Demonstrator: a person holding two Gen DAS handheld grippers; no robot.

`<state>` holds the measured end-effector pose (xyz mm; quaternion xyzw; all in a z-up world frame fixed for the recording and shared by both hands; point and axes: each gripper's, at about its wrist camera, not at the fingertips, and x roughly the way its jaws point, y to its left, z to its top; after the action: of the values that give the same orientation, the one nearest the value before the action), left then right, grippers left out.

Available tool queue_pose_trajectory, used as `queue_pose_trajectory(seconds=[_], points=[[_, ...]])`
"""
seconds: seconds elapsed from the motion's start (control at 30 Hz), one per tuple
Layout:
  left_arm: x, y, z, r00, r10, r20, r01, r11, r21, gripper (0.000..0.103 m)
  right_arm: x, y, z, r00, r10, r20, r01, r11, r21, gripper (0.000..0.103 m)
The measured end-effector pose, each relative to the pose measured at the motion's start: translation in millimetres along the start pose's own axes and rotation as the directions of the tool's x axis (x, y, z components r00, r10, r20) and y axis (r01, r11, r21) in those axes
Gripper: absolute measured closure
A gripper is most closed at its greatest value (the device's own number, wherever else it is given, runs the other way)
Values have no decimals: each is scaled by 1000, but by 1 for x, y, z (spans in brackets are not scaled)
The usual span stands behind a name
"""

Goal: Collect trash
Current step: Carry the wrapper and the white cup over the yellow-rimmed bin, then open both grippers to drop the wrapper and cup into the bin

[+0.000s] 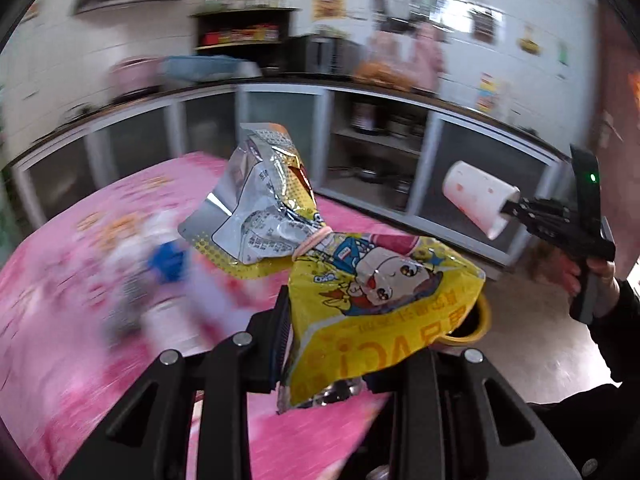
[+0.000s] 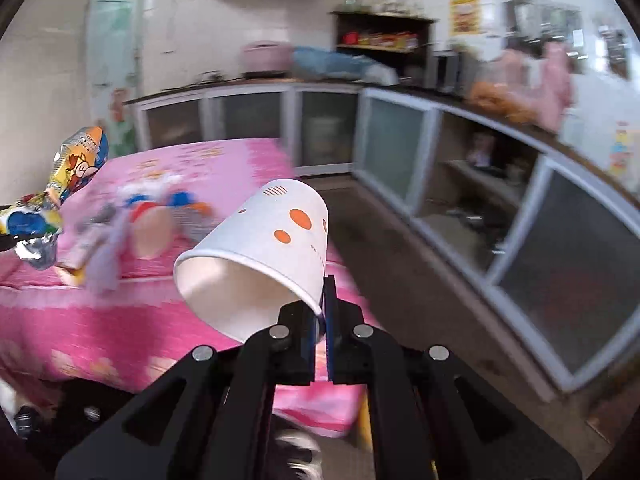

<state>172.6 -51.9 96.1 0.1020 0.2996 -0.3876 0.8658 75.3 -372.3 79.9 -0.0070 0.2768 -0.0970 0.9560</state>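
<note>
Right claw pinches only the rim of the paper cup, left claw is clamped on the snack bag above the pink bench — thin rim grip could slip, bag could slide out — more trash sits on the bench.

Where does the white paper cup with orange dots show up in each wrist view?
Left wrist view: the paper cup is at the right, in the air, its rim pinched by the right gripper.
Right wrist view: the cup sits at centre, mouth toward the camera, rim clamped in the right gripper.
Shared landmark: the pink tablecloth, left of the cup in both.
</note>
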Motion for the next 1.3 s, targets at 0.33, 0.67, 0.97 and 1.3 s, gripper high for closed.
queue_pose_trajectory(seconds=[0.33, 0.67, 0.97, 1.3], points=[[108, -130, 30, 960, -251, -123, 267, 953, 143, 75, -37, -124, -57, 976, -214, -32, 216, 963, 159, 100], [220, -209, 46, 909, -317, -271, 370, 913, 174, 75, 12, -217, -124, 962, -170, -212, 238, 904, 354, 100], [324, -256, 39, 866, -281, -413, 381, 907, 180, 73, 89, -240, -170, 917, -92, -389, 259, 878, 402, 100], [364, -272, 40, 844, -294, -448, 388, 912, 133, 55, 143, -242, -189, 860, -78, -505, 303, 874, 380, 94]])
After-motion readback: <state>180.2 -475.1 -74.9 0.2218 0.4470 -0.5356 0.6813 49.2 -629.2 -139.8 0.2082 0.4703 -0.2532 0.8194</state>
